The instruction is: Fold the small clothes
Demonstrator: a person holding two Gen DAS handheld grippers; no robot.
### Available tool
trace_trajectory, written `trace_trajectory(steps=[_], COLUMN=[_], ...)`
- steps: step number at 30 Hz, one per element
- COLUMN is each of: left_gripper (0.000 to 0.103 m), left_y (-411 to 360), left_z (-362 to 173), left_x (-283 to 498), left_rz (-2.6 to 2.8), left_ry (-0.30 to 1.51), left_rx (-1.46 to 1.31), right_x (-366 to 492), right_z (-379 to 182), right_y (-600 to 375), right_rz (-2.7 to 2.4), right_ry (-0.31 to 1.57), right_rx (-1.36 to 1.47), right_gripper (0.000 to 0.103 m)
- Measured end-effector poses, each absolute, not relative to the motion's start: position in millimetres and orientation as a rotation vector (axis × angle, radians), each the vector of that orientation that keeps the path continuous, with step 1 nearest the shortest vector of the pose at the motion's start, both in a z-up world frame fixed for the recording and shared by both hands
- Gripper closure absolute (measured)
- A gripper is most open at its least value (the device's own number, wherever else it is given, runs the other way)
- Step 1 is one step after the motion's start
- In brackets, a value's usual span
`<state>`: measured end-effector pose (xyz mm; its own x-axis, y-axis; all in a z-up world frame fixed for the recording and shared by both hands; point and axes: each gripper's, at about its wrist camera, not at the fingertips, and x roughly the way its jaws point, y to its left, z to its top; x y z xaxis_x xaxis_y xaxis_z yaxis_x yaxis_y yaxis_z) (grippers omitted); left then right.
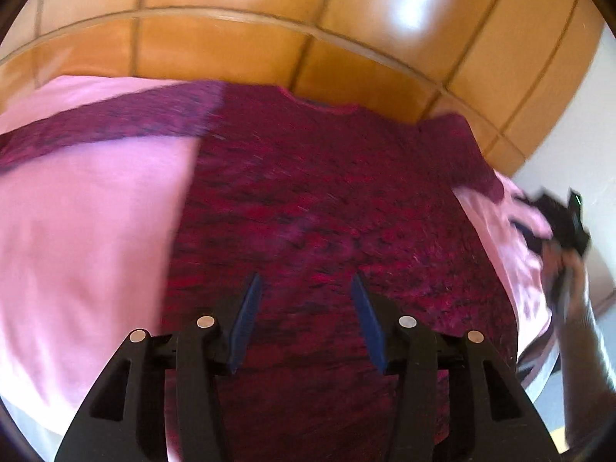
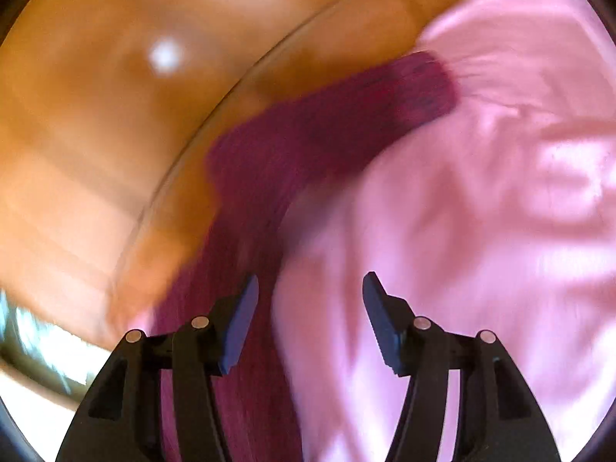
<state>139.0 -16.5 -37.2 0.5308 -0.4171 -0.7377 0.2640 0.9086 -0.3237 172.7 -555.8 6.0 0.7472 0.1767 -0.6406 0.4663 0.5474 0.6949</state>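
A dark red knitted sweater (image 1: 331,208) lies spread flat on a pink cloth (image 1: 88,223), collar at the far side, one long sleeve (image 1: 104,131) stretched out to the left. My left gripper (image 1: 306,281) is open and empty, just above the sweater's body. In the right wrist view, blurred by motion, the sweater's right sleeve (image 2: 346,115) runs up and to the right over the pink cloth (image 2: 481,200). My right gripper (image 2: 310,281) is open and empty above the sweater's right edge. It also shows at the right edge of the left wrist view (image 1: 566,223).
The pink cloth covers a round glass table whose rim (image 2: 184,161) shows at the left. Orange floor tiles (image 1: 308,19) lie beyond the table. A white wall (image 1: 577,123) stands at the right.
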Motion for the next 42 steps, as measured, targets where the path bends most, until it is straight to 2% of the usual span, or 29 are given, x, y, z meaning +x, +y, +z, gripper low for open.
trace_trajectory(steps=[3, 9, 10, 12, 14, 15, 17, 22, 24, 26, 27, 28, 29, 35, 39, 42], left_gripper=[0.056, 0.055, 0.053, 0.040, 0.037, 0.035, 0.035, 0.033, 0.032, 0.031, 0.031, 0.031, 0.031, 0.031, 0.024, 0.020], left_y=[-43.6, -80.1, -82.7, -86.3, -90.6, -90.6, -92.3, -95.2, -94.2, -93.0, -92.6, -91.8, -90.8, -91.4, -96.0, -100.3], left_z=[-49.4, -68.7, -70.3, -72.3, -74.7, -74.4, -75.2, -78.0, -79.3, -79.5, -79.6, -79.5, -79.2, -77.8, -79.4, -80.4], left_x=[143.5, 147.9, 149.0, 151.7, 154.8, 154.9, 156.1, 160.0, 161.7, 162.6, 163.3, 163.6, 163.5, 158.1, 158.2, 157.7], left_rz=[-0.454, -0.489, -0.486, -0.490, -0.480, -0.479, -0.479, -0.491, -0.492, -0.492, -0.489, -0.487, -0.485, -0.484, -0.484, -0.486], left_ry=[0.969, 1.013, 1.012, 1.014, 1.017, 1.019, 1.021, 1.032, 1.036, 1.038, 1.039, 1.040, 1.040, 1.034, 1.035, 1.034], left_rx=[-0.153, -0.039, -0.036, -0.042, -0.051, -0.054, -0.054, -0.068, -0.083, -0.100, -0.115, -0.123, -0.125, -0.080, -0.071, -0.051], right_x=[200.4, 240.2, 247.9, 268.1, 285.7, 290.9, 291.1, 255.2, 235.6, 229.0, 229.5, 228.0, 226.8, 266.7, 293.5, 314.6], right_z=[-25.9, -61.4, -62.3, -59.8, -52.0, -46.7, -20.7, 37.9, 43.0, 29.7, 26.2, 18.2, 14.0, -33.9, -61.7, -66.9], right_y=[-607.9, -644.3, -648.3, -654.6, -659.2, -658.1, -651.5, -655.6, -665.2, -670.2, -671.0, -668.1, -668.8, -664.1, -661.6, -665.8], right_rz=[-0.297, -0.407, -0.422, -0.437, -0.455, -0.466, -0.499, -0.602, -0.599, -0.473, -0.479, -0.474, -0.465, -0.390, -0.401, -0.432], right_ry=[0.661, 0.617, 0.616, 0.635, 0.703, 0.737, 0.767, 0.685, 0.679, 0.706, 0.711, 0.701, 0.697, 0.744, 0.775, 0.779], right_rx=[1.209, 1.340, 1.335, 1.293, 1.177, 1.111, 0.932, 0.661, 0.671, 0.798, 0.804, 0.823, 0.848, 1.022, 1.076, 1.066], right_gripper=[0.050, 0.049, 0.049, 0.048, 0.066, 0.084, 0.103, 0.103, 0.103, 0.101, 0.092, 0.070, 0.064, 0.064, 0.064, 0.068])
